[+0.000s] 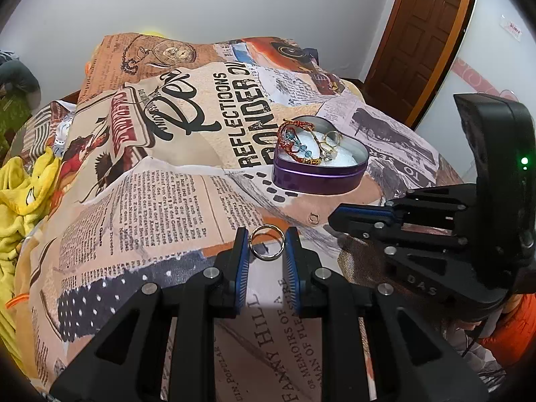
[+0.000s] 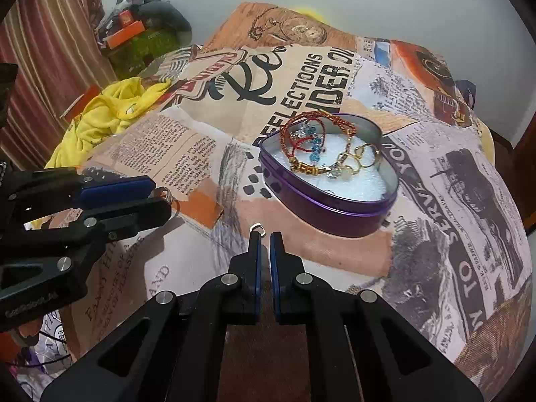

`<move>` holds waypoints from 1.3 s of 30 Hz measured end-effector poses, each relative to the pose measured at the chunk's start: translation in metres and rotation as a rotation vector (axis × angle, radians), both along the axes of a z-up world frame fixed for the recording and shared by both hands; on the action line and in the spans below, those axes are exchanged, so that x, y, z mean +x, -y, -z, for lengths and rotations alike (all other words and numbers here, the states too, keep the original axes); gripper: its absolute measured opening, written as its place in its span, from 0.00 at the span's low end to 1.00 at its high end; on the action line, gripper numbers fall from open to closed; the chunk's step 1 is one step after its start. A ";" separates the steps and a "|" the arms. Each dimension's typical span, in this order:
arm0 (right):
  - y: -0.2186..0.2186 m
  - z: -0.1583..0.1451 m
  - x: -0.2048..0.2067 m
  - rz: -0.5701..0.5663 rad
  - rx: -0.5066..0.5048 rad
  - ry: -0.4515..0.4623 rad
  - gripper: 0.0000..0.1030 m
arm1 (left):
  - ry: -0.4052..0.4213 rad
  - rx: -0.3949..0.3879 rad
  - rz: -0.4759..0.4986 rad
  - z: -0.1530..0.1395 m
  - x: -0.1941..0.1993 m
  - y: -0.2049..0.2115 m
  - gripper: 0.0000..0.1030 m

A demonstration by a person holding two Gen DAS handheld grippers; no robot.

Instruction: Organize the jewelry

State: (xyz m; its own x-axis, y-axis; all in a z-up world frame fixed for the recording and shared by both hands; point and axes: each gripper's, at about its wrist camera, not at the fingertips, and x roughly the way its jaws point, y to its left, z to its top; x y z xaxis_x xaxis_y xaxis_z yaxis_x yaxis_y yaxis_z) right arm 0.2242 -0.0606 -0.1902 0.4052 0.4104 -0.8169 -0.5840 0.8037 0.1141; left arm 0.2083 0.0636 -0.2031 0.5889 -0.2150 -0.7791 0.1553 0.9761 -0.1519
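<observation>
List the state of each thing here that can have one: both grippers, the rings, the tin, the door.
Left gripper: shut on the silver ring, held upright between its pads.
Right gripper: shut; whether it pinches the small ring at its fingertips is unclear.
Heart-shaped tin: open, no lid on, bracelets and rings inside.
Door: closed.
</observation>
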 end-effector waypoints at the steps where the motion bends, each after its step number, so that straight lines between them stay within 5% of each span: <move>1: 0.001 -0.001 -0.001 -0.006 0.004 -0.003 0.04 | 0.000 0.000 0.000 0.000 0.000 0.000 0.20; 4: 0.001 -0.002 -0.003 -0.022 0.010 -0.011 0.05 | 0.002 -0.002 0.000 0.000 -0.001 0.000 0.20; 9: -0.006 0.003 0.006 -0.006 0.002 -0.036 0.24 | 0.004 -0.010 -0.001 -0.001 -0.002 -0.003 0.20; 19: -0.022 0.012 0.011 -0.017 -0.071 -0.004 0.23 | 0.009 -0.038 -0.012 0.002 -0.001 -0.011 0.20; 24: -0.026 0.015 0.010 -0.020 -0.095 0.016 0.09 | 0.011 -0.047 -0.015 0.003 -0.001 -0.012 0.20; 29: -0.028 0.014 0.007 -0.027 -0.112 0.037 0.08 | 0.012 -0.042 -0.015 0.003 -0.002 -0.012 0.20; 39: 0.005 -0.003 0.002 0.022 -0.028 0.014 0.08 | 0.009 -0.040 -0.011 0.000 0.000 -0.008 0.20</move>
State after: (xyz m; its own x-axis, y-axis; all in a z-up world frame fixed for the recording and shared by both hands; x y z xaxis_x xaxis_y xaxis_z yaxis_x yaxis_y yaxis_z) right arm 0.2264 -0.0653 -0.1873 0.4255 0.3783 -0.8221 -0.5672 0.8193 0.0834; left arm 0.2088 0.0718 -0.2031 0.5984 -0.2395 -0.7646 0.1461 0.9709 -0.1898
